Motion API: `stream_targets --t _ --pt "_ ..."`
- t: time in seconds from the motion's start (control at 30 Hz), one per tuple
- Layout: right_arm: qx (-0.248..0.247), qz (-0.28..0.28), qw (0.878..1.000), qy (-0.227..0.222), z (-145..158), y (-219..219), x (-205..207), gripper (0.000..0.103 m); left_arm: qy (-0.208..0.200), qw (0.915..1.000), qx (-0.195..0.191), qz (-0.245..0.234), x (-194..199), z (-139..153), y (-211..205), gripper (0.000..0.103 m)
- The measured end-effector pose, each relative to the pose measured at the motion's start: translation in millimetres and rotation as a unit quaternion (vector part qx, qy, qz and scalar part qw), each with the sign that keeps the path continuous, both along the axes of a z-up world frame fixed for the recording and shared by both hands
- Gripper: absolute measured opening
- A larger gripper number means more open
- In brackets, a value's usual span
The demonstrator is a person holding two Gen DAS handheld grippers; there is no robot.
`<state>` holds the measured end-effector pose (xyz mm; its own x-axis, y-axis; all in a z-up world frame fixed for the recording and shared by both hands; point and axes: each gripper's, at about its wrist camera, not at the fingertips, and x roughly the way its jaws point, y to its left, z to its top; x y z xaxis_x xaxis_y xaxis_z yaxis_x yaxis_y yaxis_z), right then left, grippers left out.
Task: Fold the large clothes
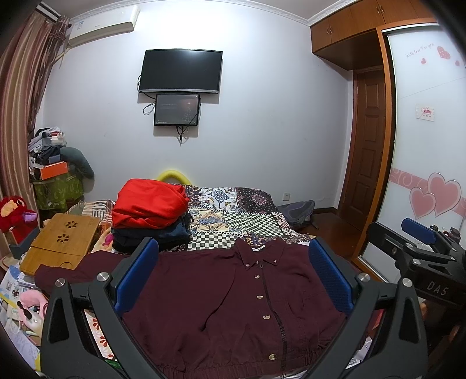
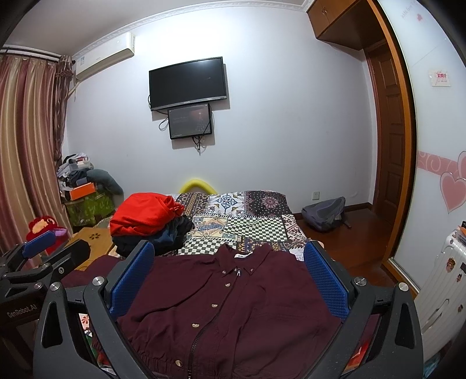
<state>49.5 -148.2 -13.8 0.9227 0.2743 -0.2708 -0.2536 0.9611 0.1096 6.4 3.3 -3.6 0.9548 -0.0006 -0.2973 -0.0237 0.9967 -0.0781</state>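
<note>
Maroon jacket point(image 1: 233, 306) lies flat on the bed point(image 1: 238, 221), front side up, collar pointing toward the far wall, zipper and snap buttons running down the middle. Elastic hem is nearest the cameras. One sleeve stretches out to the left side, toward the wooden lap desk point(image 1: 61, 242).

Left gripper point(image 1: 233, 280) hangs over the jacket, jaws spread wide, blue pads either side of the chest area, nothing between them. Right gripper point(image 2: 230, 282) same story: released, fingers well apart, framing the jacket from above (no visible contact with the fabric from either one). Each gripper shows at the edge of the other's view, side by side.

Behind the jacket, on the patchwork bedspread: stack of folded clothes point(image 1: 151, 221), red garment on top, dark ones under it. Yellow curved thing behind the stack, can't identify it.

Far wall: TV point(image 1: 180, 71) with a smaller screen point(image 1: 177, 110) mounted just under it, cables dangling. Air conditioner point(image 1: 102, 27) top left, striped curtain point(image 1: 20, 102) beside it. Grey backpack point(image 2: 324, 214) on the floor near the door. Red plush toy point(image 1: 13, 212) at left.
</note>
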Motion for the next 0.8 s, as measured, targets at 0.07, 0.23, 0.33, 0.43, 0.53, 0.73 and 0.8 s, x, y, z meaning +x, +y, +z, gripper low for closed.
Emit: stream_targets --t 0.07,0.23,0.33,0.43,0.53,0.73,0.8 --pt "-0.001 0.000 1.000 0.002 -0.2 0.0 2.6 0.102 0.002 1.0000 -0.001 0.000 1.1 -0.7 0.6 0.103" --pt "-0.004 0.000 1.000 0.013 -5.6 1.1 9.5 0.102 0.009 1.0000 -0.004 0.000 7.3 -4.0 4.0 0.103" --pt "-0.008 0.000 1.000 0.021 -7.3 3.9 15.3 0.102 0.014 0.9999 -0.006 0.005 14.2 -7.4 9.2 0.103" --pt "-0.012 0.001 0.999 0.033 -13.2 7.6 23.6 0.102 0.019 0.9997 -0.010 0.012 22.7 -10.9 19.2 0.103" --pt "-0.019 0.005 0.999 0.050 -20.1 14.7 36.6 0.102 0.028 0.9992 -0.013 0.026 34.4 -16.0 33.9 0.103" --pt "-0.030 0.018 0.996 0.078 -28.6 28.5 60.1 0.102 0.035 0.9952 -0.014 0.090 55.1 -25.5 81.2 0.103" --pt "-0.035 0.023 0.995 0.087 -31.4 35.0 68.4 0.102 0.036 0.9916 -0.014 0.123 60.1 -29.4 101.5 0.103"
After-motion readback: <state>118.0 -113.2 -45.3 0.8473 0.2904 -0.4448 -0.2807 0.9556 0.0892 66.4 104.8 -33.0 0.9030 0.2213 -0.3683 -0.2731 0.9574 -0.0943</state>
